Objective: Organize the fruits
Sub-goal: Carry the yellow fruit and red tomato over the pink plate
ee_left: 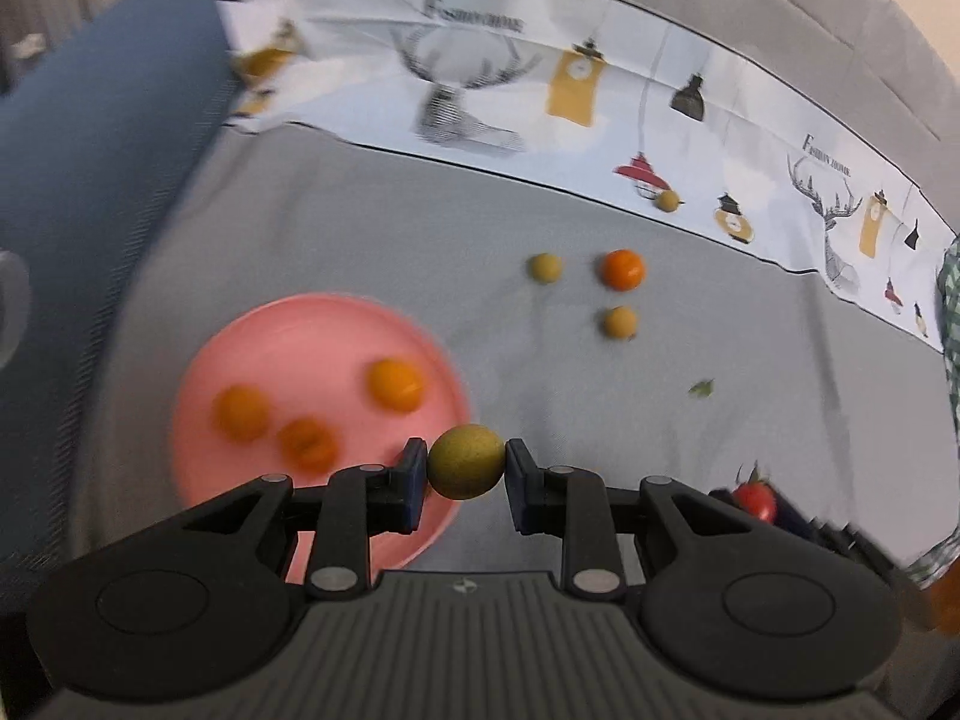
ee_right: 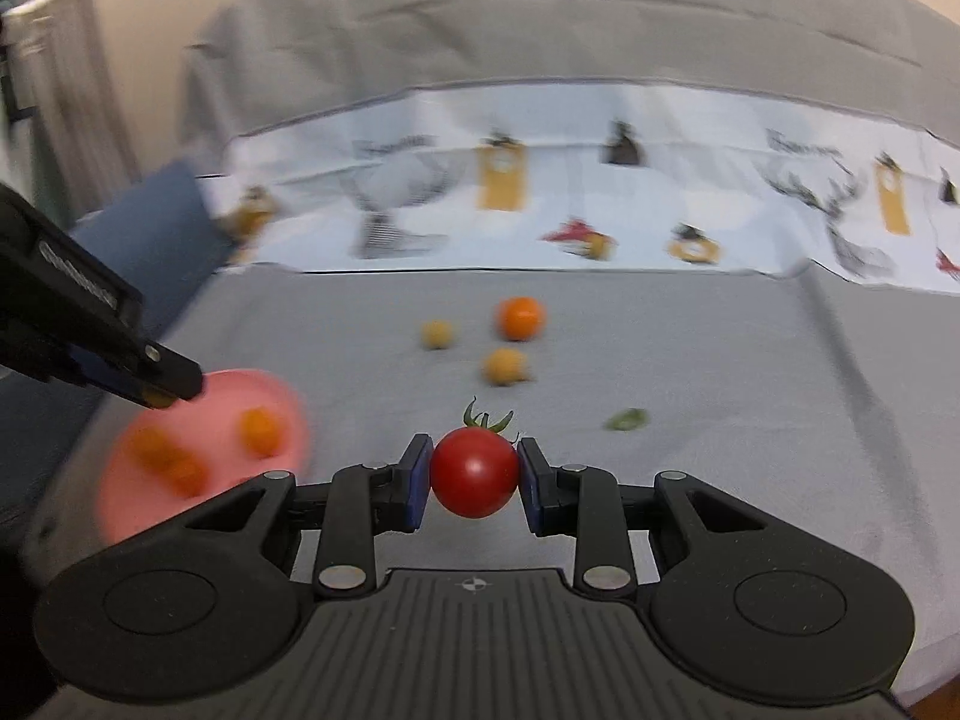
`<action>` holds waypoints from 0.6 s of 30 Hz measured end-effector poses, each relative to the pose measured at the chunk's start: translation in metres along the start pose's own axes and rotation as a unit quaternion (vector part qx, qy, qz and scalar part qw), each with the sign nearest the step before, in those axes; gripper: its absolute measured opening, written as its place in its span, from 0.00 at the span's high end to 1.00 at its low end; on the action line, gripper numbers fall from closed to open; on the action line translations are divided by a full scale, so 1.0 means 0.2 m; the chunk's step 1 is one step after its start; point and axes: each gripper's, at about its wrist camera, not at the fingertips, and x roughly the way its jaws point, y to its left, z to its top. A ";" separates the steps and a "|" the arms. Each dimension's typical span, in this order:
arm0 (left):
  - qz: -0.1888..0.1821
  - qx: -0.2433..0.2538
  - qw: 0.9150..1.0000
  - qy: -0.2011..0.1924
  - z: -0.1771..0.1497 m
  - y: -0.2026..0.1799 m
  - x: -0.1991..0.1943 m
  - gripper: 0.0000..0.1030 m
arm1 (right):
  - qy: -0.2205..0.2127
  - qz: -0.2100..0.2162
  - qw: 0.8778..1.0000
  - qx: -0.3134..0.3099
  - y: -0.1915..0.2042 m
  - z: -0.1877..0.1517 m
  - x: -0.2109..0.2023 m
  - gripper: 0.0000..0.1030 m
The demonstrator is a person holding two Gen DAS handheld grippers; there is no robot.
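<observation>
Left gripper (ee_left: 467, 463) clamps a round yellow-green fruit (ee_left: 466, 461) over the pink plate's (ee_left: 312, 324) rim; right gripper (ee_right: 474, 471) clamps a red cherry tomato (ee_right: 474, 472), green calyx pointing away, above grey cloth (ee_right: 720, 390).

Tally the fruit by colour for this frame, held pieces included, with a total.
Orange: 4, three on the pink plate and one orange fruit on the grey cloth.
Yellow-tan: 4, one in the left claw and three loose yellow-tan fruits.
Red: 1, the tomato in the right claw.
Total: 9
</observation>
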 end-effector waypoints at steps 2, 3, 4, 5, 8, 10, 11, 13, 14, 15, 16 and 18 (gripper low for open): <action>0.010 -0.004 1.000 -0.010 -0.10 0.08 -0.11 0.70 | -0.003 0.023 1.000 -0.021 0.12 0.00 -0.09 0.69; 0.014 -0.008 1.000 -0.013 -0.14 0.12 -0.15 0.70 | -0.003 0.032 0.999 -0.028 0.17 0.00 -0.13 0.69; 0.017 -0.013 1.000 -0.016 -0.19 0.16 -0.20 0.70 | -0.004 0.043 0.998 -0.034 0.22 0.00 -0.17 0.69; 0.017 -0.017 1.000 -0.017 -0.23 0.20 -0.25 0.70 | -0.006 0.051 0.998 -0.039 0.27 0.00 -0.21 0.69; 0.024 -0.031 0.999 -0.028 -0.34 0.31 -0.35 0.70 | -0.010 0.077 0.995 -0.062 0.42 -0.02 -0.31 0.69; 0.027 -0.041 0.998 -0.037 -0.41 0.36 -0.42 0.70 | -0.015 0.084 0.993 -0.083 0.50 -0.04 -0.37 0.69; 0.028 -0.044 0.998 -0.040 -0.44 0.39 -0.44 0.70 | -0.017 0.086 0.992 -0.093 0.53 -0.06 -0.40 0.69; 0.028 -0.052 0.997 -0.048 -0.49 0.42 -0.49 0.70 | -0.022 0.087 0.991 -0.103 0.56 -0.06 -0.45 0.69; 0.027 -0.055 0.997 -0.051 -0.51 0.43 -0.51 0.70 | -0.025 0.086 0.990 -0.106 0.58 -0.07 -0.47 0.69; 0.027 -0.057 0.997 -0.054 -0.53 0.44 -0.52 0.70 | -0.029 0.084 0.990 -0.108 0.59 -0.07 -0.50 0.69; 0.026 -0.060 0.996 -0.058 -0.55 0.45 -0.55 0.70 | -0.032 0.082 0.990 -0.109 0.59 -0.08 -0.52 0.69; 0.022 -0.065 0.996 -0.063 -0.57 0.46 -0.57 0.70 | -0.037 0.080 0.990 -0.114 0.61 -0.09 -0.56 0.69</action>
